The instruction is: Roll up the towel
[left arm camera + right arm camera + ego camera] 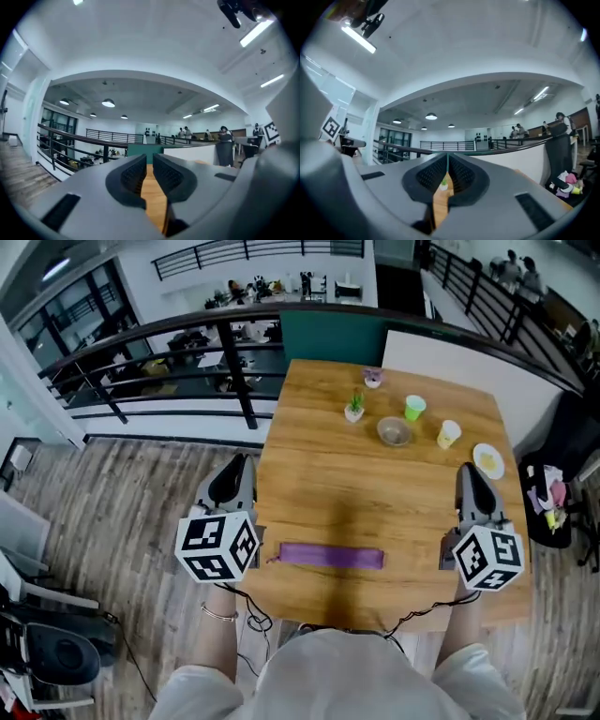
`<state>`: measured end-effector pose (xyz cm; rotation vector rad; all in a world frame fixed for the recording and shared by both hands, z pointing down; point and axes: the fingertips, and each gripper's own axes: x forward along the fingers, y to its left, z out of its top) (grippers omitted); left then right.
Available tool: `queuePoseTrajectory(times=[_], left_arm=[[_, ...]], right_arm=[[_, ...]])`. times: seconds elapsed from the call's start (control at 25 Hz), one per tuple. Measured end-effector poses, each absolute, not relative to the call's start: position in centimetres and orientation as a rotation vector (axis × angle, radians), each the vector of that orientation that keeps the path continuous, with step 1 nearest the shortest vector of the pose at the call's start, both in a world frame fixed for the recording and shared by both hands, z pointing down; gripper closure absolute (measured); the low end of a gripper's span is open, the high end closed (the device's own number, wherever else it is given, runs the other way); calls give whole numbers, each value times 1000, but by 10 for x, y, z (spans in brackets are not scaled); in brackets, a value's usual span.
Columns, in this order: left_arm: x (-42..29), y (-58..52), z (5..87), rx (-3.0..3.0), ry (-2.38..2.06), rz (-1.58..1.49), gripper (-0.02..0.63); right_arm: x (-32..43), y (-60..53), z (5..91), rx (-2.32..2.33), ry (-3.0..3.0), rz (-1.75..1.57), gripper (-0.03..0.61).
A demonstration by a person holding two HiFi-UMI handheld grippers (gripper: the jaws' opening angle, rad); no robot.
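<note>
1. Head view: the purple towel [331, 556] lies rolled into a tight bar near the table's [375, 493] near edge. The left gripper [236, 467] and right gripper [469, 476] flank the towel, clear of it, probably because the rolling looks finished. The marker cubes hide the hands.
2. Left gripper view: the left gripper [148, 161] has its jaws nearly pressed together, empty. The towel is out of frame.
3. Right gripper view: the right gripper [447, 161] has its jaws pressed together, empty. A potted plant [444, 184] peeks through the slit.

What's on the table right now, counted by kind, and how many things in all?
Towel: 1
Cups: 2, a green cup and a yellow cup
Bowl: 1
Plate: 1
Small pots: 2, a plant pot and a far pot
Total: 7
</note>
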<state>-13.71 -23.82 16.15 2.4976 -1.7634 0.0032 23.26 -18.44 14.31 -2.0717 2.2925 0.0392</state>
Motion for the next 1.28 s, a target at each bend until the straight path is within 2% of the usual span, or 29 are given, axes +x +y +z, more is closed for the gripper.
queuePoseTrajectory(times=[0.24,0.56,1.28], left_arm=[[-134,-221,151,2405,-1930,-62,610],[-133,-214,168,2353,-1917,-80,611],[-115,-224,168,2405,-1884,-44,611]], right_arm=[[248,-166,129,-2161,2095,55,578],[235,-164,158,-2193,2159,48,578],[230,-175,158,-2206,2238,71,578]])
